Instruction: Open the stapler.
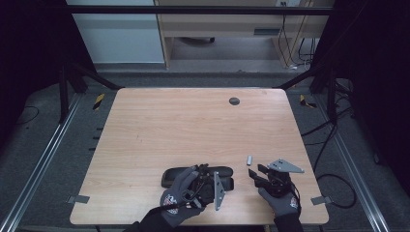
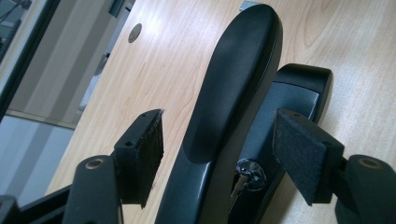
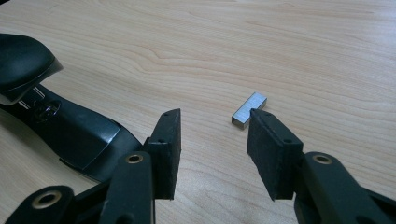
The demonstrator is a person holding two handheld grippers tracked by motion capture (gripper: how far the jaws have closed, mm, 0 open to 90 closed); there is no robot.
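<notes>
**Stapler and staple block at the table's near edge**

The black stapler [image 1: 198, 175] lies on the table [image 1: 193, 125] by its near edge, left of centre. The left gripper [image 2: 219, 149] straddles it, jaws wide apart, pads clear of both sides; nothing gripped. The right gripper [image 3: 212, 140], near the near right corner, stands open and empty. A small metal staple block [image 3: 249, 109] lies flat just ahead of its right pad; contact cannot be judged

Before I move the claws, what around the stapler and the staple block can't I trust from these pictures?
- Stapler rear end: cut off by the bottom edge in the left gripper view; covered by the left hand in the high view.
- Staple block near end: behind the right claw's pad in the right gripper view.
- Staple block's contact with that pad: too small in the high view.
</notes>
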